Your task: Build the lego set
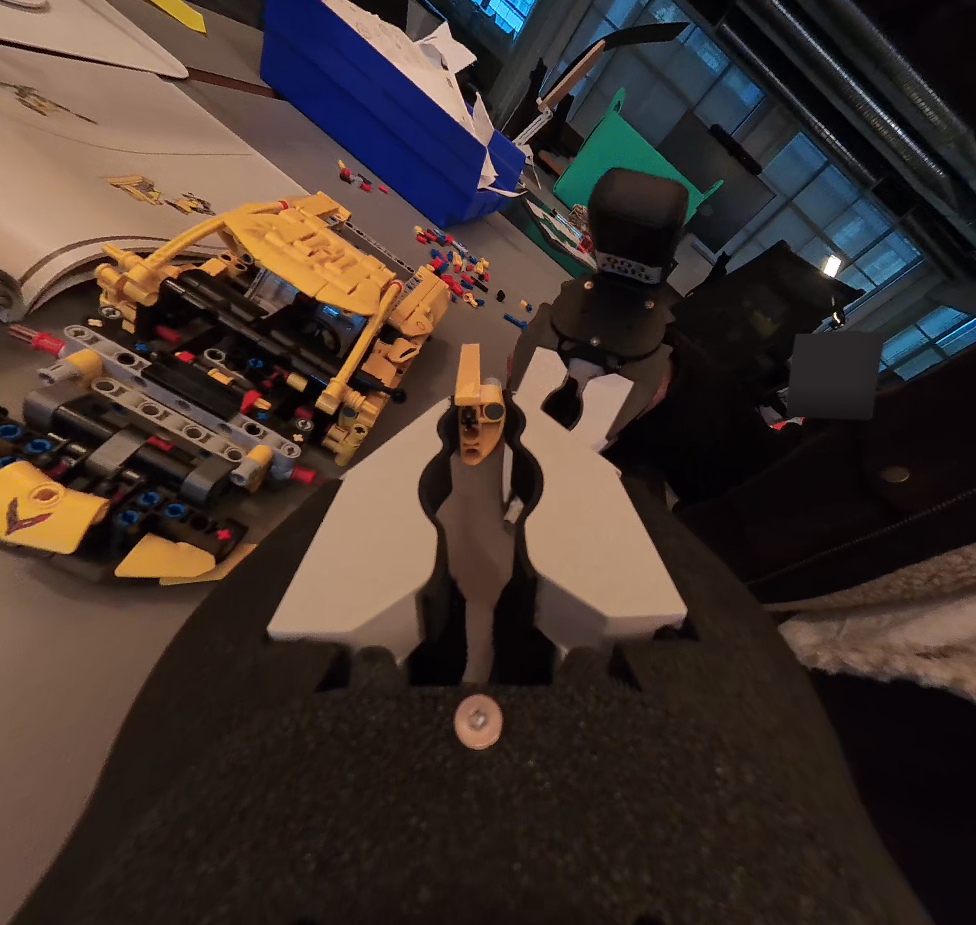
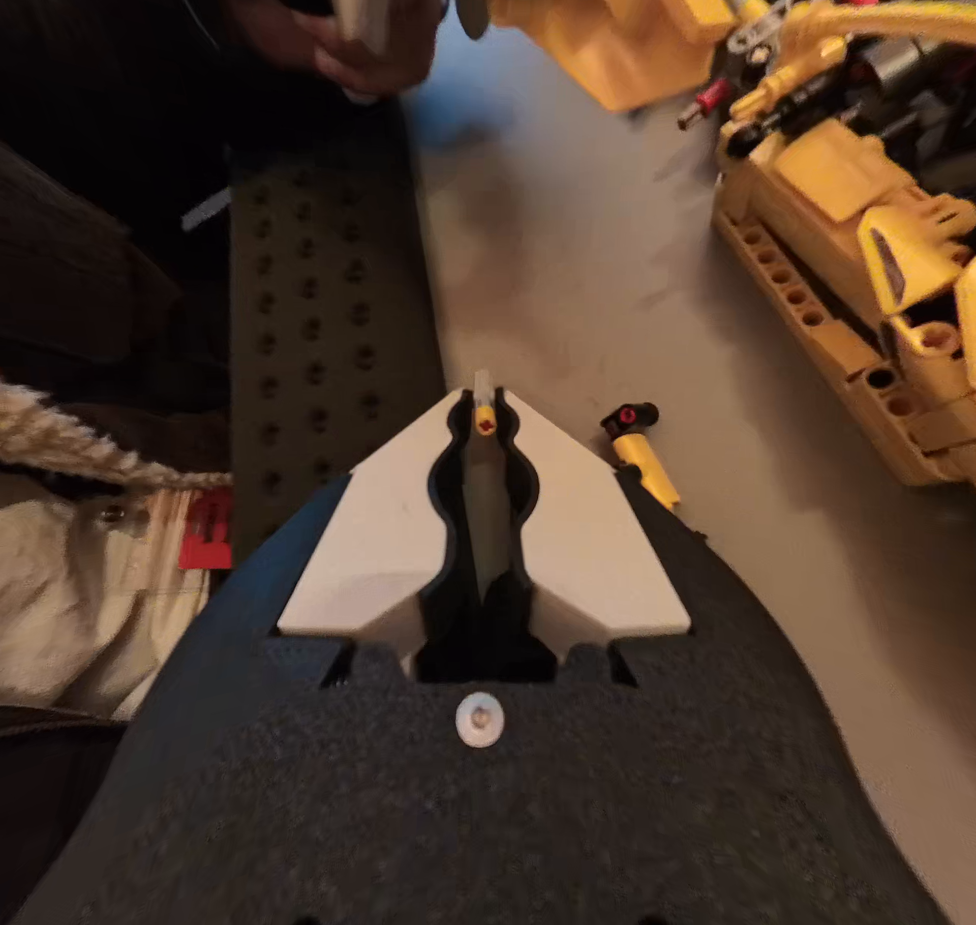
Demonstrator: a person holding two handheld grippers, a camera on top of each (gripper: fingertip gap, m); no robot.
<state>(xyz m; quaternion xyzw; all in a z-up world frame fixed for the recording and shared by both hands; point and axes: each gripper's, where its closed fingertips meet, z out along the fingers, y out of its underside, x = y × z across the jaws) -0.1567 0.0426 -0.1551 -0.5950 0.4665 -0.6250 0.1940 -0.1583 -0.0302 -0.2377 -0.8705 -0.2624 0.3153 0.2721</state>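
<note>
Left gripper (image 1: 478, 419) is closed on a yellow lego piece (image 1: 477, 413), pinched at the tips of its white fingers (image 1: 380, 524) and sticking out past them, held up off the grey tabletop (image 1: 296, 154). Right gripper (image 2: 485, 413) is closed on a small yellow pin (image 2: 485, 420) with a red cross-shaped end, gripped right at the tips; a pale stub pokes out beyond it. In the left wrist view the right gripper sits just beside the left one, tips near each other. One part-built yellow lego car (image 1: 237, 350) stands on the tabletop left of the left gripper, well apart from the fingers; in the right wrist view it sits to the upper right. One loose yellow-and-black connector (image 2: 636, 450) lies on the tabletop just beside the right gripper's right finger. A scatter of small red, blue, yellow and black parts (image 1: 454, 265) lies behind the car; too many and too small to count. One open instruction book (image 1: 95, 160) lies behind the car. One blue bin (image 1: 380, 102) at the back holds crumpled white paper.
</note>
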